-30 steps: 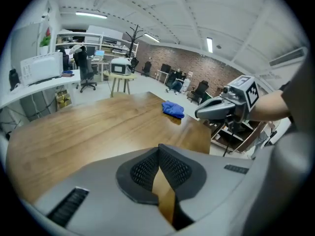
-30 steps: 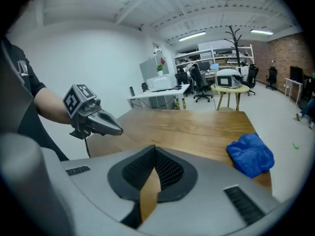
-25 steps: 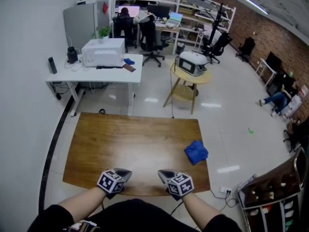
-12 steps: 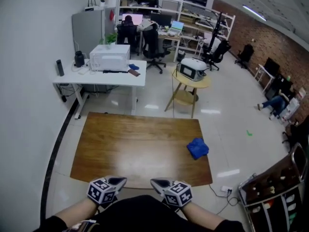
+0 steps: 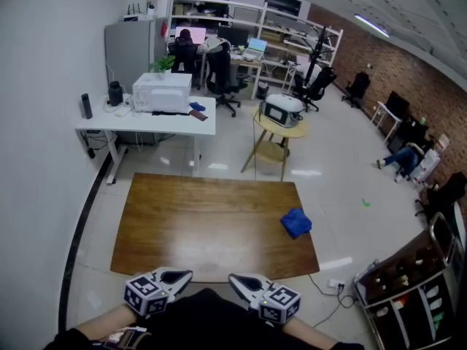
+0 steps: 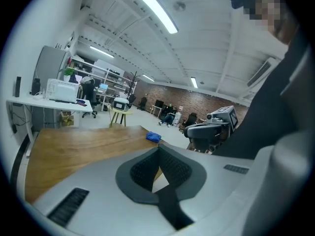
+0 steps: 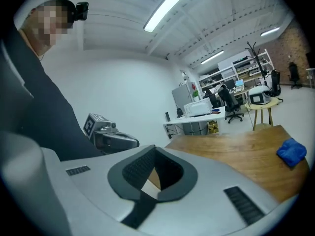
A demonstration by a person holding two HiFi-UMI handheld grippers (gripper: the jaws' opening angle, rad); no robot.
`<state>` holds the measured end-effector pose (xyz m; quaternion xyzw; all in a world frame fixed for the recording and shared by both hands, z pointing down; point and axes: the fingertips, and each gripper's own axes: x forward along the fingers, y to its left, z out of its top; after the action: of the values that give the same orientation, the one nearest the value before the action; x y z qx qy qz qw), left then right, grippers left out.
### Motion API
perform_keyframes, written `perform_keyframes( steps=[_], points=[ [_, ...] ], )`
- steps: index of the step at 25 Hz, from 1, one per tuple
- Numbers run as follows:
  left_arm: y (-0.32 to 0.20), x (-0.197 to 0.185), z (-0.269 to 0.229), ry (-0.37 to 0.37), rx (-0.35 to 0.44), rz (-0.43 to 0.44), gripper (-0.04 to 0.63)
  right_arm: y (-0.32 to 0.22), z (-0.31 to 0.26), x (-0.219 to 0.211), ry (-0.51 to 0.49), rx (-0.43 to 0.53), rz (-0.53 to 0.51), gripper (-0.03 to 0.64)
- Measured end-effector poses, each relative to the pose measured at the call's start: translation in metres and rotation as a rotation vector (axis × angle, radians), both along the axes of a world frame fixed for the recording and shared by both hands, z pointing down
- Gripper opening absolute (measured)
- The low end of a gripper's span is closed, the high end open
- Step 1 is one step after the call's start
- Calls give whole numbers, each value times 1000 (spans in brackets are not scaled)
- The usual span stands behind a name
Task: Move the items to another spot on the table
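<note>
Left tool (image 5: 182, 274): jaws together, nothing between the pads. A second ago it hung over the table's (image 5: 197, 217) near edge; it now sits off that edge, drawn back toward my body and raised, tip aimed only slightly downward at the table.

Right tool (image 5: 237, 278): same finding. Jaws together and empty, withdrawn from above the table's near edge to a place just short of it, beside the left tool and close to level.

Blue cloth (image 5: 295, 222): the only item on the table. It lies crumpled near the table's right edge, about halfway along it, well apart from both tools. Its place on the table matches the earlier views; it is untouched.

Assessment: both tools have backed off together rather than closing in on the cloth, so no transfer is under way. I judge the task not yet started, or paused at a rest pose. The right tool is the nearer one; its jaws must part before any pickup, and the rest of the table stands free as a destination.
</note>
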<state>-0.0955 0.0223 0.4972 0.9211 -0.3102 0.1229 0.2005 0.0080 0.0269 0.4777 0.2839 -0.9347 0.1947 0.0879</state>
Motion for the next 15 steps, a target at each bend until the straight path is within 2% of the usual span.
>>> perform_keyframes(
  steps=[5, 10, 15],
  points=[
    [10, 18, 5, -7, -8, 18, -8, 13, 8, -2, 1, -27, -75, -5],
    [19, 21, 13, 11, -32, -31, -8, 20, 10, 4, -23, -73, -133, -6],
    [17, 21, 12, 18, -34, -46, -8, 18, 12, 3, -8, -47, -172, -8]
  ],
)
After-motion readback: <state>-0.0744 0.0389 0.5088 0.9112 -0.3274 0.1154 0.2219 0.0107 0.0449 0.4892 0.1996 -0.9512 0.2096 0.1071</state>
